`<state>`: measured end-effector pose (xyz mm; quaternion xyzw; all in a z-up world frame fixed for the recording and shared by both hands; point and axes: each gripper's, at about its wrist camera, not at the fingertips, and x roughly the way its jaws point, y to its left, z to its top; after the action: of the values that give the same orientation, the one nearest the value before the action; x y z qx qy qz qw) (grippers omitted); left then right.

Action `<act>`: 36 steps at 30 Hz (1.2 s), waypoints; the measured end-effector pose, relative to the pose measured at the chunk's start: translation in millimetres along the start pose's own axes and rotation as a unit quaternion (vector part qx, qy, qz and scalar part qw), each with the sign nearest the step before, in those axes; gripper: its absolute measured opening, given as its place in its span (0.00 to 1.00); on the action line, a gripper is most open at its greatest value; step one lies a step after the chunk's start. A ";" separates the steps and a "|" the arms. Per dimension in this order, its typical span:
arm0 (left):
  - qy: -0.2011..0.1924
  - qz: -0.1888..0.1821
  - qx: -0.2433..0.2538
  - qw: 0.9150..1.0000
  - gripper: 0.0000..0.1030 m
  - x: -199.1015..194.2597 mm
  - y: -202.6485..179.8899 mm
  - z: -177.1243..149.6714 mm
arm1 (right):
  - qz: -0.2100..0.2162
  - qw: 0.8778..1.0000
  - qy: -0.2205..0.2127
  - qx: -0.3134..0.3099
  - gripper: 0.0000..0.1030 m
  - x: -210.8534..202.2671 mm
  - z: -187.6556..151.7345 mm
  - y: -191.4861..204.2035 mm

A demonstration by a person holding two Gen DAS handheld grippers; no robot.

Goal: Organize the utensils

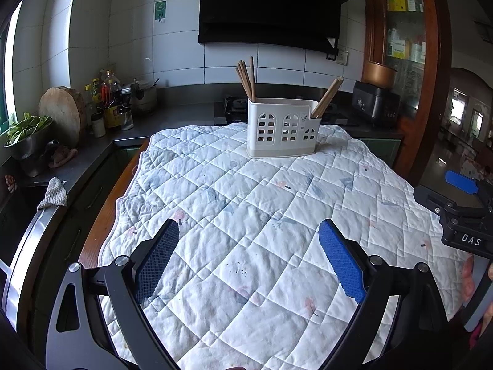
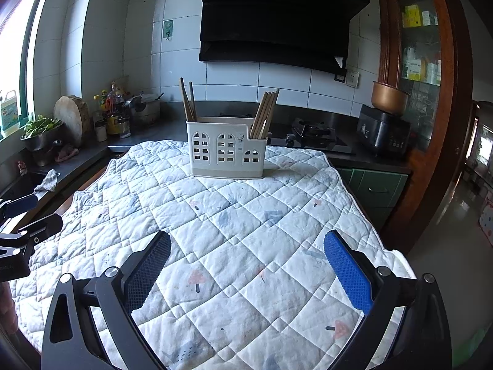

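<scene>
A white utensil holder [image 1: 282,128] with arched cut-outs stands at the far end of the quilted cloth [image 1: 246,215]; it also shows in the right wrist view [image 2: 226,151]. Wooden chopsticks stand in its left compartment [image 1: 246,78] and lean in its right compartment [image 1: 326,97]; the right wrist view shows the left bundle [image 2: 187,100] and the right bundle [image 2: 264,114]. My left gripper [image 1: 249,231] is open and empty above the near part of the cloth. My right gripper [image 2: 248,240] is open and empty, also well short of the holder.
A dark counter [image 1: 172,117] runs behind and to the left, with bottles [image 1: 107,101], a wooden board [image 1: 63,114], a bowl of greens [image 1: 26,135], a stove [image 2: 311,135] and a rice cooker [image 2: 383,129]. A wooden cabinet [image 2: 431,77] stands at the right. The cloth's edges drop off left and right.
</scene>
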<state>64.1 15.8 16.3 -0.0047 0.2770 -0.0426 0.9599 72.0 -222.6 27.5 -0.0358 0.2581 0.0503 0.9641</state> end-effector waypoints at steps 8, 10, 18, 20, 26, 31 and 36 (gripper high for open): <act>0.000 0.001 0.000 1.000 0.89 0.3 0.6 0.1 | 0.003 1.000 -0.005 -0.001 0.93 -2.4 1.9 1.8; 0.000 0.000 0.000 1.000 0.89 0.4 0.7 0.1 | 0.003 1.000 -0.006 -0.002 0.93 -3.0 1.6 1.8; 0.000 0.001 0.000 1.000 0.89 0.3 0.5 -0.1 | 0.005 1.000 -0.006 -0.001 0.93 -2.9 2.2 1.7; 0.000 0.001 0.000 1.000 0.89 0.2 0.4 0.0 | 0.004 1.000 -0.007 -0.002 0.93 -4.1 2.0 1.9; 0.002 0.002 0.000 1.000 0.89 1.2 0.0 0.5 | 0.006 1.000 -0.007 -0.001 0.93 -3.4 3.6 0.9; 0.002 0.002 0.000 1.000 0.89 1.5 -0.1 0.7 | 0.005 1.000 -0.008 -0.002 0.93 -3.5 3.6 1.4; 0.002 0.002 0.000 1.000 0.89 1.8 -0.2 0.8 | 0.005 1.000 -0.007 -0.001 0.93 -3.4 3.6 1.0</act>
<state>65.9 15.4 16.0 -0.0042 0.2794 -0.0407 0.9593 70.7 -221.5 32.3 -0.0352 0.2512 0.0559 0.9657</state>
